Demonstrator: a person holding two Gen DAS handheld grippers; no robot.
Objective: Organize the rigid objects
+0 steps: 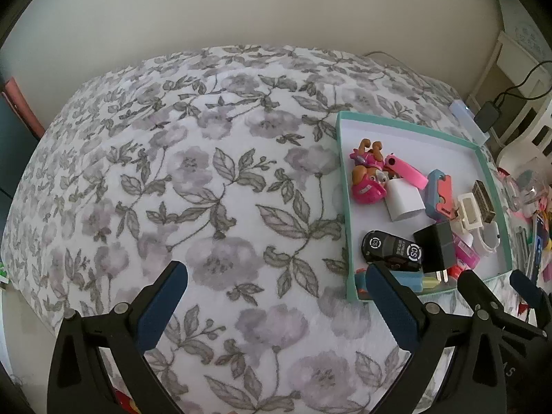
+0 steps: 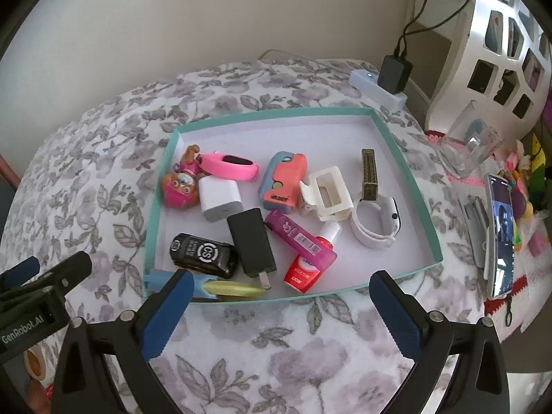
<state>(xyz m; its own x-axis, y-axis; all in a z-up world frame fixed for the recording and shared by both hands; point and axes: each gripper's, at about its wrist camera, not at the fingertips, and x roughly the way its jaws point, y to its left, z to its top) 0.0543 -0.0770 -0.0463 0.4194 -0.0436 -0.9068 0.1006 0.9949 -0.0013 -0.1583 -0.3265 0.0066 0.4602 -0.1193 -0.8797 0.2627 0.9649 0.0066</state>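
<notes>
In the left wrist view, our left gripper (image 1: 276, 296) hovers over the flowered cloth (image 1: 193, 186) with its fingers spread wide and nothing between them. The teal tray (image 1: 339, 158) sits to the right of it, already holding the pink toy pup (image 1: 367, 181), the black toy car (image 1: 391, 250) and the black charger (image 1: 436, 245). At the near right edge we see the fingers of the other tool.

In the right wrist view, our right gripper (image 2: 277, 305) is parked just short of the tray's near rim (image 2: 310, 296), fingers apart and empty. The tray holds the whole jumble: white charger (image 2: 220, 200), pink band (image 2: 231, 165), coral and blue block (image 2: 283, 183), cream hair clip (image 2: 326, 195), white watch (image 2: 377, 222), purple tube (image 2: 300, 238) and red bottle (image 2: 307, 265), several lying across each other. A blue and yellow piece (image 2: 224, 288) lies against the near wall.

We judge the gathering mostly done, with nothing loose left on the cloth near the tray. The next move likely calls for reaching over the near rim, choosing one overlapped piece, and closing squarely on it without dragging its neighbours.
</notes>
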